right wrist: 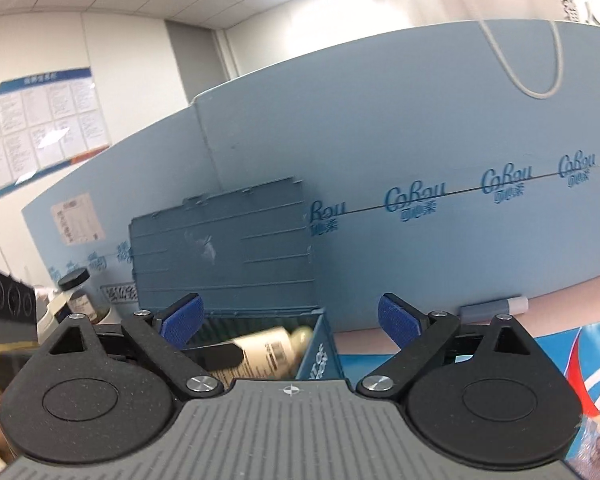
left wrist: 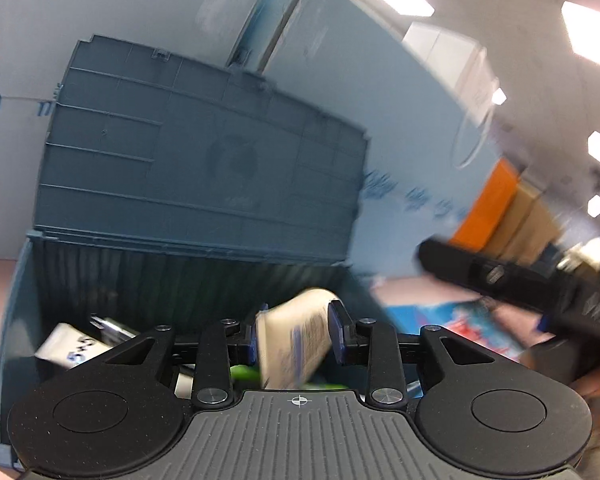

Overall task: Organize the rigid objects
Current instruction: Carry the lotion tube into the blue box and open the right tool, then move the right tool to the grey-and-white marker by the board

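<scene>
In the left wrist view my left gripper point(left wrist: 296, 334) is shut on a cream bottle point(left wrist: 300, 344) with printed text, its blue pads pressing both sides. The bottle is tilted and hangs over the open blue-grey bin point(left wrist: 180, 280), whose lid point(left wrist: 204, 152) stands upright behind. A white labelled item point(left wrist: 74, 350) and something green point(left wrist: 244, 372) lie inside the bin. My right gripper point(right wrist: 290, 320) is open, with nothing between its blue pads. It faces the bin's right corner point(right wrist: 316, 356), where the cream bottle point(right wrist: 268, 350) shows inside. One black finger point(left wrist: 460, 268) of it appears to the right of the bin.
A tall light-blue board point(right wrist: 420, 140) stands close behind the bin. A jar with a black lid point(right wrist: 78, 292) and a black box point(right wrist: 4, 300) are left of the bin. A grey and white tube point(right wrist: 496, 306) lies at the board's foot. A blue printed sheet point(right wrist: 560, 360) covers the pink table on the right.
</scene>
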`<state>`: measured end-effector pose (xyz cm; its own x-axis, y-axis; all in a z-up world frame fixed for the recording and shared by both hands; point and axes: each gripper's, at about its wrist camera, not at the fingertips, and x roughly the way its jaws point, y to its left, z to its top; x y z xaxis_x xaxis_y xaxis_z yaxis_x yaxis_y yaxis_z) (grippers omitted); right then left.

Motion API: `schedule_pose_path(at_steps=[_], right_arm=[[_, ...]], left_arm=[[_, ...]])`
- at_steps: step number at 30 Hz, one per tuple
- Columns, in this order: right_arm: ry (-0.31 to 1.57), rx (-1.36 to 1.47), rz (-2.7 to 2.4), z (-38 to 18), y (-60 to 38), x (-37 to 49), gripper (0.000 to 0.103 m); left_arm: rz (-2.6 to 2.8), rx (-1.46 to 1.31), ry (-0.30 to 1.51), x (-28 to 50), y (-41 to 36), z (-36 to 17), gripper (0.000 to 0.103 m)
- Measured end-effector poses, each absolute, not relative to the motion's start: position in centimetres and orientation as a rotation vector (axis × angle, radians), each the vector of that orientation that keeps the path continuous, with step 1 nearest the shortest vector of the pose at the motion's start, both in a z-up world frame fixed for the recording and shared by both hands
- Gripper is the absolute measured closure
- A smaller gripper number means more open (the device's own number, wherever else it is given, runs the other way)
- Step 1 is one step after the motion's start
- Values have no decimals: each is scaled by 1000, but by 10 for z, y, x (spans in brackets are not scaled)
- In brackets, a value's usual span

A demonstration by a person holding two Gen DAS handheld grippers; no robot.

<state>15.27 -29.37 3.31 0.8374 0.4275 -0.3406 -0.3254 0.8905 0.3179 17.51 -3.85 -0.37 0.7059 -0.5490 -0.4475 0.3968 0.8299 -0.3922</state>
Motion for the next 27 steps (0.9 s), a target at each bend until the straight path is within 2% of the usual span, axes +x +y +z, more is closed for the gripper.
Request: schedule_pose_path(at_steps=[5, 6, 8, 9, 10, 12, 19, 27], right_arm=[[422, 281, 396, 32, -298, 157, 7], [424, 280, 395, 31, -298, 158, 7], [423, 278, 387, 31, -299, 158, 6], [422, 279, 381, 30, -299, 158, 5], [420, 282, 374, 30, -301, 159, 4], [418, 288, 357, 29, -304, 160, 3], [397, 296, 252, 28, -322, 159, 0], [415, 222, 103, 16, -335, 167, 0]], left_arm=[[-499, -282, 579, 173, -35, -2, 67], [-483, -275, 580, 173, -36, -2, 64], [-432, -246, 586, 172, -38, -1, 54], [-399, -229, 600, 173, -39, -2, 41], [-374, -222, 607, 174, -38, -3, 33], [-366, -241, 607, 174, -37, -2, 32], [-433, -386, 513, 159, -21, 16, 15], [-403, -511, 519, 155, -18, 28, 9]])
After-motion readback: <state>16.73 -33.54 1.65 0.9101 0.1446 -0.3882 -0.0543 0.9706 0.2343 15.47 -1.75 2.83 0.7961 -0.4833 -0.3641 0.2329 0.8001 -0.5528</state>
